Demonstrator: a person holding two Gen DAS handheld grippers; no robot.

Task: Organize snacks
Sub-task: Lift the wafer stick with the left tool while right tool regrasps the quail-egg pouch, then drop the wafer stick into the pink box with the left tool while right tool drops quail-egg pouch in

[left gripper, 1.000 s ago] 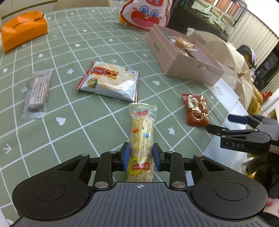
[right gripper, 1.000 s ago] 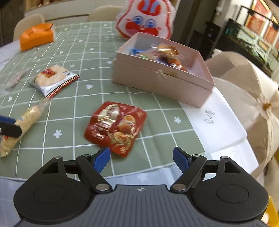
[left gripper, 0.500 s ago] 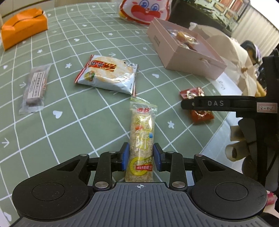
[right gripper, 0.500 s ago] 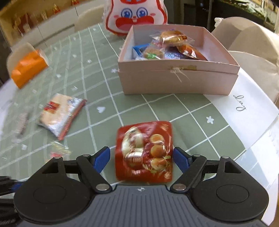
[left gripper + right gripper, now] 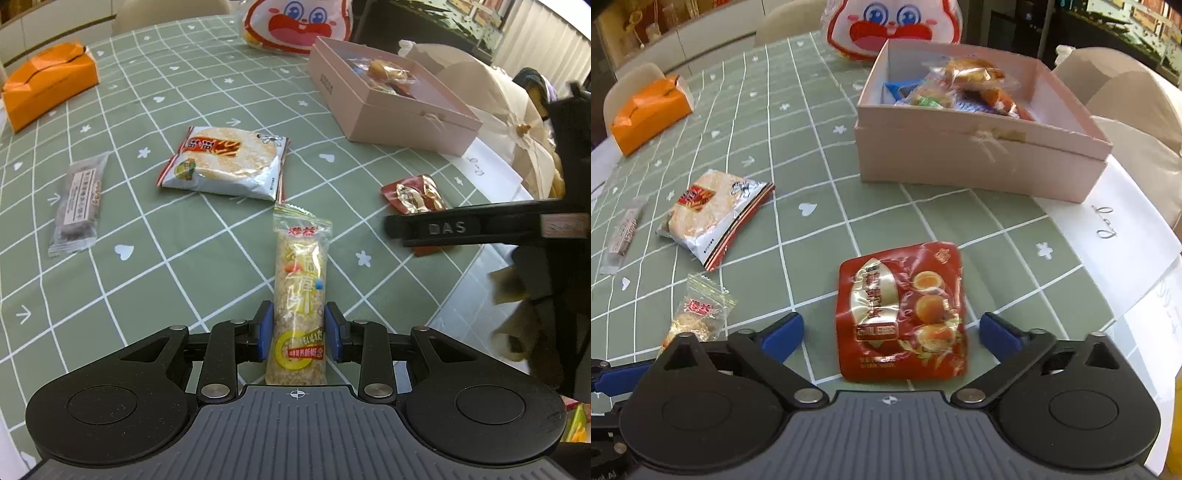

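A long clear-wrapped puffed-rice bar (image 5: 300,280) lies on the green checked tablecloth, and my left gripper (image 5: 298,330) is shut on its near end, blue pads against both sides. The bar's far end shows in the right wrist view (image 5: 698,314). A red egg-snack packet (image 5: 901,314) lies flat between the jaws of my right gripper (image 5: 891,325). Those jaws are closing, with a gap still on each side of the packet. In the left wrist view the right gripper's black finger (image 5: 461,229) crosses over the red packet (image 5: 413,194). The pink box (image 5: 979,162) stands open behind, with several wrapped snacks inside.
A rice-cracker packet (image 5: 225,162) and a grey wrapped bar (image 5: 77,203) lie left of centre. An orange tissue box (image 5: 48,88) sits at the far left, a rabbit-face bag (image 5: 299,22) at the back. The table edge and cream chairs (image 5: 1126,92) are to the right.
My right gripper swung over the red packet, which now lies between its jaws, and the jaws have narrowed. The left gripper kept its hold on the rice bar.
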